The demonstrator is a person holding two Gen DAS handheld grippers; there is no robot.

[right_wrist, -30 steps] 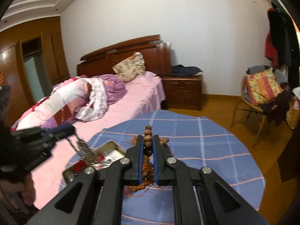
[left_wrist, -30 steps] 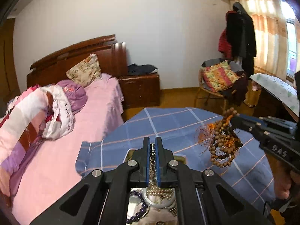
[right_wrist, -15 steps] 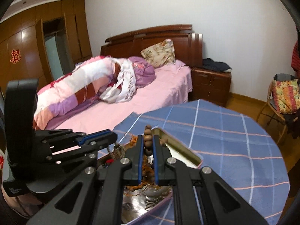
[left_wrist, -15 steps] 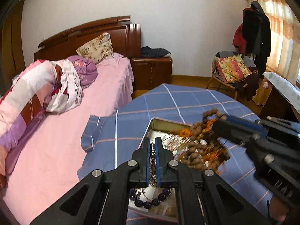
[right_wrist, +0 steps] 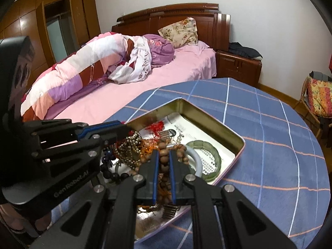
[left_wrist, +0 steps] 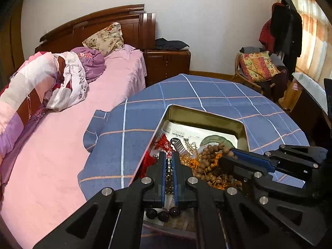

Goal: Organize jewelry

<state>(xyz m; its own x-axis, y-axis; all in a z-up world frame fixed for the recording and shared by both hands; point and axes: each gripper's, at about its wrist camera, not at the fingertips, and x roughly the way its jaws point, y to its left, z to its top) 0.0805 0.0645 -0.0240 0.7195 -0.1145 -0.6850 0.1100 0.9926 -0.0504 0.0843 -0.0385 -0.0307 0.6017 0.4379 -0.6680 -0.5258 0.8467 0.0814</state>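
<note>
Over the tin [right_wrist: 209, 122], the right tongs [right_wrist: 164, 161] clenched limp wooden beads [right_wrist: 164, 155]; the left tongs [left_wrist: 169, 164] pinched a slack, probably slippery metal chain [left_wrist: 169, 170].

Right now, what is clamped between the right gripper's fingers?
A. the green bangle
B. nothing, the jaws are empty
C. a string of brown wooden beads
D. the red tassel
C: in the right wrist view the right gripper is shut on the brown wooden beads, which run up between its blue pads over the metal tin, while the green bangle lies loose in the tin beside them.
</note>
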